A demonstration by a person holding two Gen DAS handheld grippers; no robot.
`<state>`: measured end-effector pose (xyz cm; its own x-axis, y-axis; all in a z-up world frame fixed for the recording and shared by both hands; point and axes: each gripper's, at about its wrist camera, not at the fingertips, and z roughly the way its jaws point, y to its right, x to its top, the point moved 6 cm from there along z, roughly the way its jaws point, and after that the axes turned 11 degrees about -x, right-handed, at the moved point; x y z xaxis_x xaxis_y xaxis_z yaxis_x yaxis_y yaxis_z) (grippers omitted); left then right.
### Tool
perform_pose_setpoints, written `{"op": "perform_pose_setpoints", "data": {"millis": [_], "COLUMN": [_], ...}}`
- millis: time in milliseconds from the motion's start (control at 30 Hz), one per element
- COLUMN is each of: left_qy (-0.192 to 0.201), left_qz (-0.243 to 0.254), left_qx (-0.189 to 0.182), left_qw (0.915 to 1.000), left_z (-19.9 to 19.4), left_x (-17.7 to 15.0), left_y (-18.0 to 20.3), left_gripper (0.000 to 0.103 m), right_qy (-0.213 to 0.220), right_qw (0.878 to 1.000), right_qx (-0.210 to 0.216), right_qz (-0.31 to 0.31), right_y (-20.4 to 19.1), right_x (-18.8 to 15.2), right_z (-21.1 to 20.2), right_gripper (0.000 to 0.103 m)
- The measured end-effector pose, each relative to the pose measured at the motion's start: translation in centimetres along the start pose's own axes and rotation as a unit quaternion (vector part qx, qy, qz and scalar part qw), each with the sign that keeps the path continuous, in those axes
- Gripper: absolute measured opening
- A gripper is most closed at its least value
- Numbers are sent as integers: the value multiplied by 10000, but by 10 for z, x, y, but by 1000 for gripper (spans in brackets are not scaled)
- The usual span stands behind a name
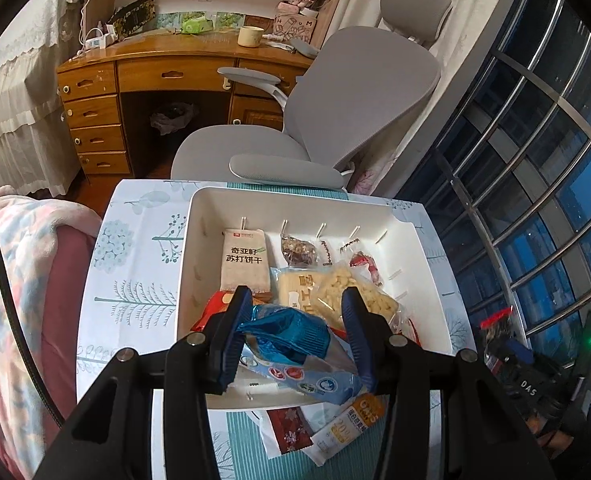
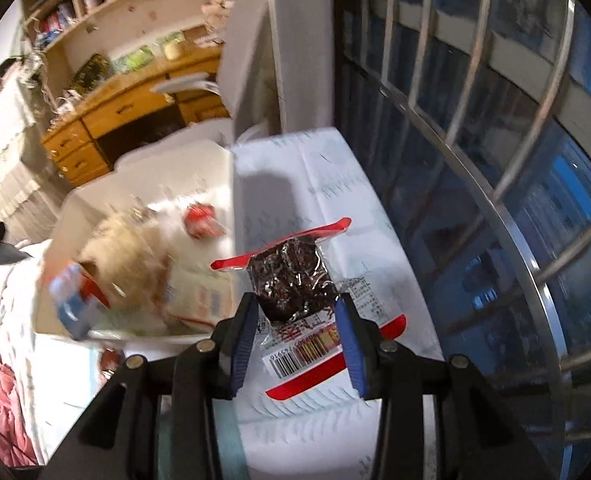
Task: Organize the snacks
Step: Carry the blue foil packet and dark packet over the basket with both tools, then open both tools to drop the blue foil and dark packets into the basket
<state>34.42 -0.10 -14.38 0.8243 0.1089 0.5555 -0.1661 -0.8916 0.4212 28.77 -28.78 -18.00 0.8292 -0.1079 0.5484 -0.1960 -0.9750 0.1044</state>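
In the left wrist view our left tongs [image 1: 295,316] pinch a blue snack packet [image 1: 291,332] over the white bin [image 1: 199,208] at 6 o'clock; a loose grip could drop it outside. In the right wrist view our right tongs [image 2: 295,322] clamp a dark dried-fruit packet [image 2: 295,280] above the counter [image 2: 327,168], the bin at 9 o'clock; its slick film could slip free.

A grey office chair [image 1: 335,112] is seen before a wooden desk [image 1: 167,68] on which a cream mug [image 1: 250,36] stands, and a barred window [image 1: 543,168] is set at the right.
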Motion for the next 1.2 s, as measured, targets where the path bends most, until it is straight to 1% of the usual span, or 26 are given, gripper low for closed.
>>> {"op": "perform_pose_setpoints", "data": {"millis": [133,333,367,433,500,633,733,800,900,1000,1200], "left_qy": [5,-40,-46,-70,-119,-150,-81,-12,134,221,429], "left_qz": [-33,-56,-63,-105,-179,-474,-641,-804,-1062,-1276,-1666], "left_qx": [-33,-33,-20,6,51,116,259,363,438,623,855], "left_qw": [10000,10000,10000,9999,9998,9987,9976,9961,9933,9896,9814], "left_z": [4,9,9,9,9,3,-8,-18,-32,-49,-75], "left_x": [0,-1,-1,-2,-4,-9,-14,-19,-30,-44,-75], "left_y": [1,8,9,12,13,15,16,16,16,15,11], "left_gripper": [45,45,45,47,57,64,70,75,75,75,78], "right_qy": [216,343,330,289,325,328,351,358,463,562,591], "right_qw": [9988,9934,9919,9892,9865,9822,9795,9769,9741,9707,9669], "right_qx": [362,763,882,1063,1194,1351,1468,1596,1649,1741,1891], "right_qz": [-257,-782,-856,-972,-1074,-1262,-1337,-1371,-1474,-1560,-1608], "right_y": [-26,-63,-69,-76,-81,-85,-84,-81,-77,-72,-66], "right_x": [10,17,17,17,15,14,13,12,10,9,5], "right_z": [-6,-8,-8,-8,-11,-17,-24,-29,-36,-42,-51], "right_gripper": [40,40,40,41,41,50,54,54,57,60,64]}}
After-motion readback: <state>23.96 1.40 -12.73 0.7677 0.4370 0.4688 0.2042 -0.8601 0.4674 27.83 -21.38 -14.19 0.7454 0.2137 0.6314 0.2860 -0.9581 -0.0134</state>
